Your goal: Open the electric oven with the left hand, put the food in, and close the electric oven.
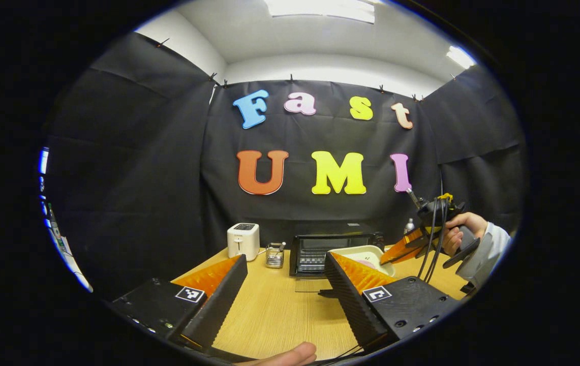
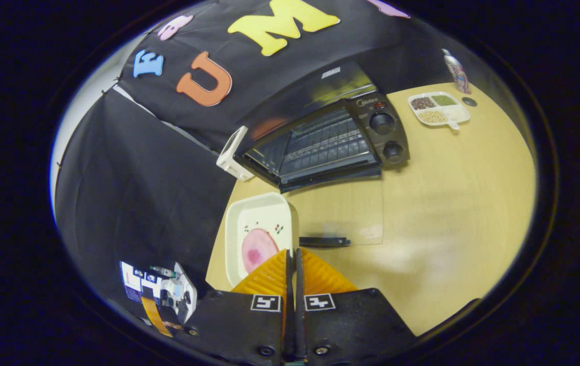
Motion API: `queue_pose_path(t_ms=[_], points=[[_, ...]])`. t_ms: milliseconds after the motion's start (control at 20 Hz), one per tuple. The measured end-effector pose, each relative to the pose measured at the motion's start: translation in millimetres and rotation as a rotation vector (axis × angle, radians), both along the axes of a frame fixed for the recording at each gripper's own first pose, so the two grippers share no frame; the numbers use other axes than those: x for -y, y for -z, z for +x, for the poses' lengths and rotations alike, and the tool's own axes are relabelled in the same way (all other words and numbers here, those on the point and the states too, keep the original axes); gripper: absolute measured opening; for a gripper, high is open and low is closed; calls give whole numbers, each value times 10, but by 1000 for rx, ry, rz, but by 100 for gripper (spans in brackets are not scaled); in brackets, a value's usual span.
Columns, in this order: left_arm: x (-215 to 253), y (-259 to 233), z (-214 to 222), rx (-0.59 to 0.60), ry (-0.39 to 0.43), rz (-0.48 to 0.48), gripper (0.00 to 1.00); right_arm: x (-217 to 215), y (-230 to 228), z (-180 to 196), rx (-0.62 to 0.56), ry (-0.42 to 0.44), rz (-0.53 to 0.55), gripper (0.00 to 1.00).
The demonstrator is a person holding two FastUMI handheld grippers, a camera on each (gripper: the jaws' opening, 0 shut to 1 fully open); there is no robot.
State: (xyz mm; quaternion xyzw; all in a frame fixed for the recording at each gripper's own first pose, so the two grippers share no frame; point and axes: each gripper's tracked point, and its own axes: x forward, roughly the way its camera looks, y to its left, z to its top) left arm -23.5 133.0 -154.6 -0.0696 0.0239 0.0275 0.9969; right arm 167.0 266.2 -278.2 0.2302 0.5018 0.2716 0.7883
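Observation:
The black electric oven (image 1: 320, 246) stands at the back of the wooden table with its glass door (image 2: 343, 211) folded down flat, the wire rack inside showing. My left gripper (image 1: 285, 259) is open with nothing between its fingers, well short of the oven. My right gripper (image 2: 292, 254) is shut on the near rim of a white dish (image 2: 256, 213) that carries a pink slice of food (image 2: 255, 250). The dish hangs in front of the open oven (image 2: 330, 142), to the left of the door's handle (image 2: 324, 241). In the left gripper view the dish (image 1: 363, 252) shows beside the oven, with the right gripper (image 1: 396, 249) in a hand (image 1: 460, 231).
A white toaster (image 1: 243, 240) and a small glass holder (image 1: 274, 254) stand left of the oven. A divided tray of grains (image 2: 437, 108) and a bottle (image 2: 455, 68) sit to the oven's right. Black cloth walls close in the table (image 1: 279, 310).

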Motion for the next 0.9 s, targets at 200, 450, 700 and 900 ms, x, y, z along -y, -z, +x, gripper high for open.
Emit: queue_pose_path(t_ms=[200, 450, 700, 900], points=[[-199, 72, 2, -10, -32, 18, 97, -224, 102, 153, -7, 43, 22, 4], [-590, 129, -2, -17, -125, 32, 97, -345, 320, 476, 18, 150, 10, 4], [-755, 187, 71, -35, -148, 44, 96, -501, 492, 823, 31, 238, 35, 4], [-669, 143, 127, -23, -122, 48, 96, -530, 687, 1138, 36, 316, 17, 4]])
